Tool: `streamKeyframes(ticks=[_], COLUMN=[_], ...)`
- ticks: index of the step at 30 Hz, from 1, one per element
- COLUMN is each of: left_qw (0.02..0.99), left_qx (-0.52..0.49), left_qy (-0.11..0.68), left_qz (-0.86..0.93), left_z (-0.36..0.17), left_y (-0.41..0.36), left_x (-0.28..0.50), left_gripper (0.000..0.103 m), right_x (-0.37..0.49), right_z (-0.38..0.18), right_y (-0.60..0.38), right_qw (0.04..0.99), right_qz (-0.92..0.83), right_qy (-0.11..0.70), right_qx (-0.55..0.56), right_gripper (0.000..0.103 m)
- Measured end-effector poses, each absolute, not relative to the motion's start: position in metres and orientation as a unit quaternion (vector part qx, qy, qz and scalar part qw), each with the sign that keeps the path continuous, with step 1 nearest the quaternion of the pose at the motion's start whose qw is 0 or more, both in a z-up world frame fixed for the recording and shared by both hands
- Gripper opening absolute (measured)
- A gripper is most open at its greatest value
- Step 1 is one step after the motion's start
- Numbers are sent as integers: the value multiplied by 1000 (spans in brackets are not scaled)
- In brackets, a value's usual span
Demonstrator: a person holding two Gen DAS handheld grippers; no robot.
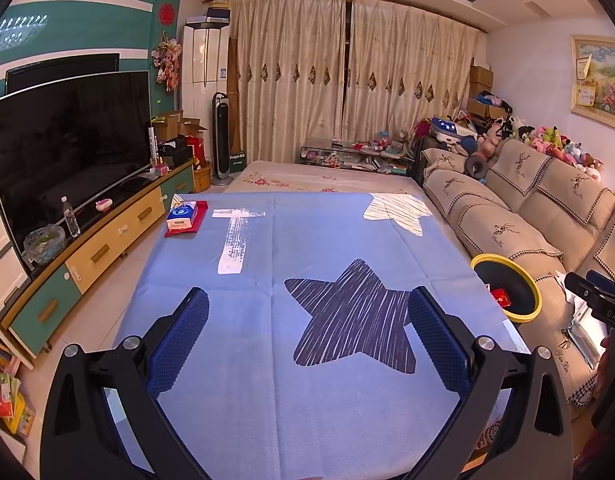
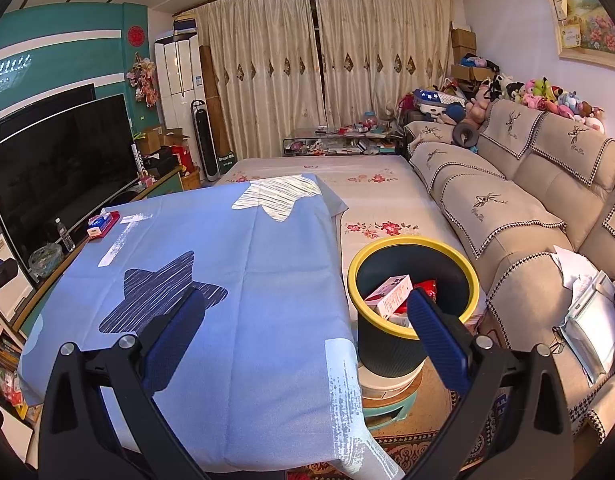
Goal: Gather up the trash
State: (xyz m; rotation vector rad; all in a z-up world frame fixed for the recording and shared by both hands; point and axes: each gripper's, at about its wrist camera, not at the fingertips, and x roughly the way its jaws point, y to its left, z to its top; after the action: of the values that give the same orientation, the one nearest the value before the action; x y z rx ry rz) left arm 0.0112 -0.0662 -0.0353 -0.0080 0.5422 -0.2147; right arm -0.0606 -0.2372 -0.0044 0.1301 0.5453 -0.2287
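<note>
A dark bin with a yellow rim (image 2: 413,332) stands on a stool right of the blue-covered table (image 2: 235,280); in the left wrist view the bin (image 1: 507,292) shows at the table's right edge. Inside lie a white and red carton (image 2: 387,292) and red wrappers (image 2: 427,286). My right gripper (image 2: 307,304) is open, its right finger over the bin's near rim, nothing between its fingers. My left gripper (image 1: 307,308) hangs open over the dark star on the cloth, holding nothing. A tissue pack on a red holder (image 1: 185,216) sits at the table's far left corner.
A beige sofa (image 2: 527,220) with papers (image 2: 587,312) runs along the right. A TV (image 1: 67,148) and low cabinet with a water bottle (image 1: 70,222) line the left wall. A flowered bed surface (image 2: 367,188) lies beyond the table. The other gripper's body (image 1: 599,300) shows at right.
</note>
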Motion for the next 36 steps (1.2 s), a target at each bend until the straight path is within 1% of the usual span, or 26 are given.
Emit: streamKeyframes(ticks=[36], left_qw=[954], left_qx=[-3], left_qy=[277], left_qz=[-111], left_z=[-41], left_y=[-73], left_x=[17], left_gripper=[98], right_x=[-57], right_z=[-13], right_y=[-235], right_qw=[952], right_qz=[-110], right_qy=[279], right_qx=[66], right_gripper=[96])
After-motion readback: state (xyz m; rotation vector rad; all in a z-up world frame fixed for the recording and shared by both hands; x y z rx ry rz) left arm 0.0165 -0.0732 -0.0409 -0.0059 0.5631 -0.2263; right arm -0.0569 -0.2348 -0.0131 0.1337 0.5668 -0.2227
